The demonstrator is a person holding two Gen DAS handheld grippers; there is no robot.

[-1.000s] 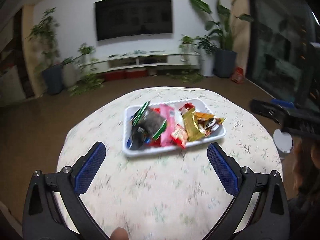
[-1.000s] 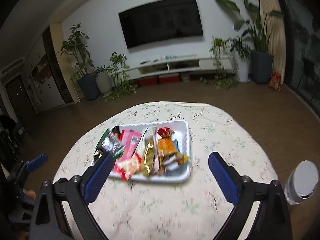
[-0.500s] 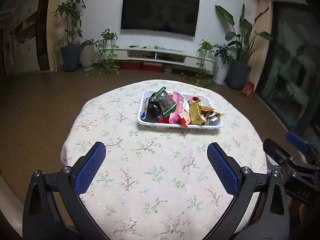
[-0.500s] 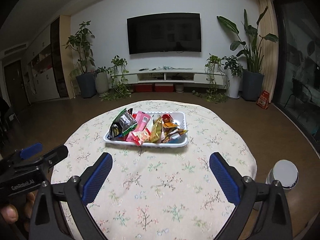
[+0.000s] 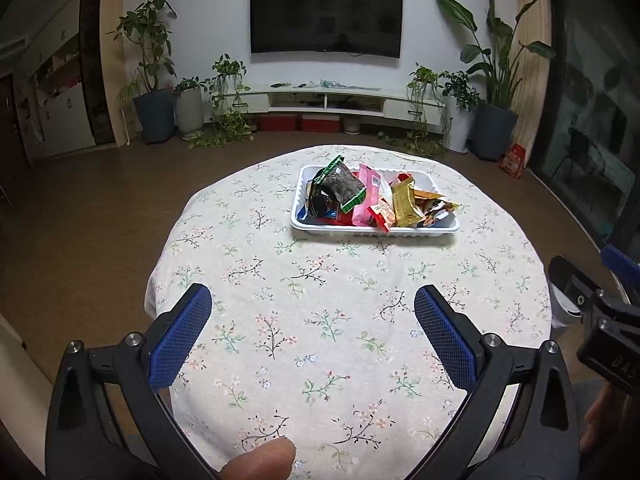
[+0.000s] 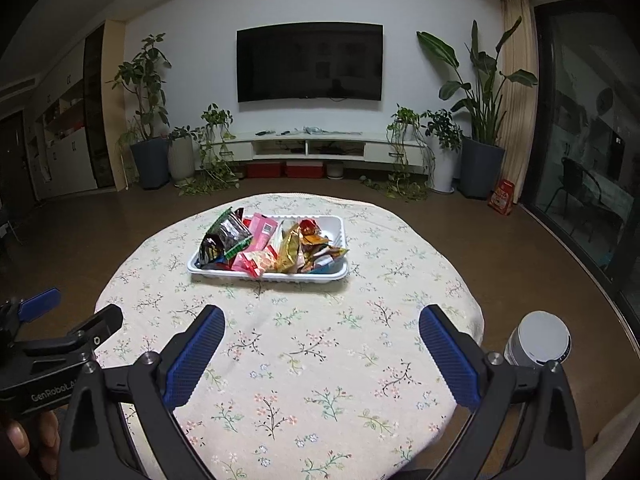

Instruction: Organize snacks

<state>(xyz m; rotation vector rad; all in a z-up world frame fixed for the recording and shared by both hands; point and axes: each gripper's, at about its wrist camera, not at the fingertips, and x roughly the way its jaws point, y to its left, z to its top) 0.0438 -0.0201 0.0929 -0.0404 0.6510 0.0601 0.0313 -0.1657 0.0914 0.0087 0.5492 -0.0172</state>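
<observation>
A white tray (image 5: 374, 232) (image 6: 267, 274) is set on the round table (image 5: 344, 320) (image 6: 288, 344), past its middle and toward the far edge, on a floral tablecloth. Its long axis is laid across the table, roughly parallel to the near edge, with one long side turned toward the grippers. The tray is filled with snack packets (image 5: 376, 200) (image 6: 272, 246), which are heaped and overlapped. A dark packet with green trim (image 5: 338, 194) (image 6: 224, 240) is propped at the tray's left end, tilted up and leaning. A pink packet (image 5: 368, 194) (image 6: 260, 236) is laid beside it with its length running from the near side to the far side. A gold packet (image 5: 404, 202) (image 6: 290, 252) is seen right of the middle, and orange and brown wrappers are crowded at the right end, one of them jutting over the rim.

The left gripper (image 5: 312, 336) is held above the near part of the table, its blue-padded jaws spread wide; nothing is held between them and nothing is touched. The right gripper (image 6: 320, 346) is likewise held over the near edge, jaws spread wide and empty. Both are kept well apart from the tray. A thumb tip (image 5: 260, 460) is seen at the bottom of the left wrist view. A white cylindrical container (image 6: 538, 340) is seen beyond the table's right edge, lower than the tabletop.
</observation>
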